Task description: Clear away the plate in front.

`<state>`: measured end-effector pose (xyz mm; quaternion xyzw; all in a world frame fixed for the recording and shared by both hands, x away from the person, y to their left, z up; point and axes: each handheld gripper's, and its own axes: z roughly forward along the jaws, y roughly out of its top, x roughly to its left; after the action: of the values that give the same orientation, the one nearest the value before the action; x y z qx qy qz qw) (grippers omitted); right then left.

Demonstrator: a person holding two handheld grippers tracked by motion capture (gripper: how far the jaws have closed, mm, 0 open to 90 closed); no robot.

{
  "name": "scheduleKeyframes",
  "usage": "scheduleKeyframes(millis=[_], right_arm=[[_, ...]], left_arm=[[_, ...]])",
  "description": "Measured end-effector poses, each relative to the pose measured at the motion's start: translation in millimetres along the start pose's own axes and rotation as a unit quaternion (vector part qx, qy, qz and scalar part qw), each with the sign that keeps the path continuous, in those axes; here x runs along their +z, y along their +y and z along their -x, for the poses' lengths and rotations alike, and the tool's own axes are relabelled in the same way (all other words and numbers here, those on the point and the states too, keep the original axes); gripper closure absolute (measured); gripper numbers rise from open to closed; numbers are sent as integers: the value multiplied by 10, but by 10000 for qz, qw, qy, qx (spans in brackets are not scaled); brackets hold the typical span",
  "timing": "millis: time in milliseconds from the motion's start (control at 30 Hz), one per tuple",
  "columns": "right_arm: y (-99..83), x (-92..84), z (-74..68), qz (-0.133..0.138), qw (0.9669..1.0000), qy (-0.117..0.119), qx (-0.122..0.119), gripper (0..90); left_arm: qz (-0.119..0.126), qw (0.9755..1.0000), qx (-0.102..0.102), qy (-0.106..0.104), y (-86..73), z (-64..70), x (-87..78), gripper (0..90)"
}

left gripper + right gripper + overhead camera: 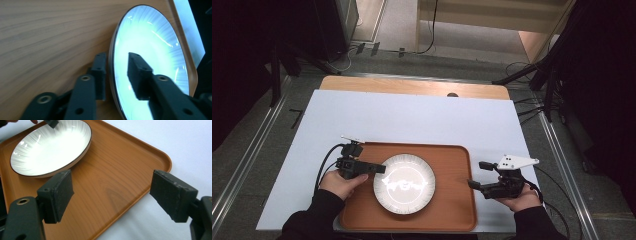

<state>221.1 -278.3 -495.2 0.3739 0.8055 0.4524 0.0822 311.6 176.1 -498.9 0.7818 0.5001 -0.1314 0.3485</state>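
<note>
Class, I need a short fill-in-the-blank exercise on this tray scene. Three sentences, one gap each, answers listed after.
1. The white plate rests on a wooden ____.
2. The jaws of the left gripper stand on either side of the plate's ____.
3. The right gripper holds nothing, its jaws standing ____ over the tray's edge.

Missing words: tray; rim; open

A lab-like recording bay: black curtains (242, 60), floor cables (532, 107), metal rails (249, 155) around a covered table (412, 115)

One white plate (404, 183) at the centre, one wooden tray (452, 200) beneath it, two grippers: left gripper (379, 169) at nine o'clock, right gripper (477, 175) at three
</note>
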Motion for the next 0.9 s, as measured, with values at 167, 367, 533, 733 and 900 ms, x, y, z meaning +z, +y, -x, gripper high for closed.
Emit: scheduleKeyframes(millis=[167, 367, 533, 733, 900], right_arm=[[-6, -7, 0, -6, 10000, -25, 16, 192], [-9, -8, -1, -21, 10000, -16, 10, 192], [-11, -6, 1, -27, 10000, -15, 29, 192], [-15, -4, 2, -40, 10000, -29, 30, 192], [-17, -8, 1, -54, 10000, -27, 7, 192]], left_arm=[[-148, 9996, 207, 91, 6, 20, -138, 483], [-135, 9989, 421, 171, -32, 35, -292, 381], [-174, 9980, 580, 156, -81, 36, -399, 359], [-296, 9962, 815, 74, -123, 49, -439, 337], [-392, 9930, 1106, 162, -175, 84, -463, 306]])
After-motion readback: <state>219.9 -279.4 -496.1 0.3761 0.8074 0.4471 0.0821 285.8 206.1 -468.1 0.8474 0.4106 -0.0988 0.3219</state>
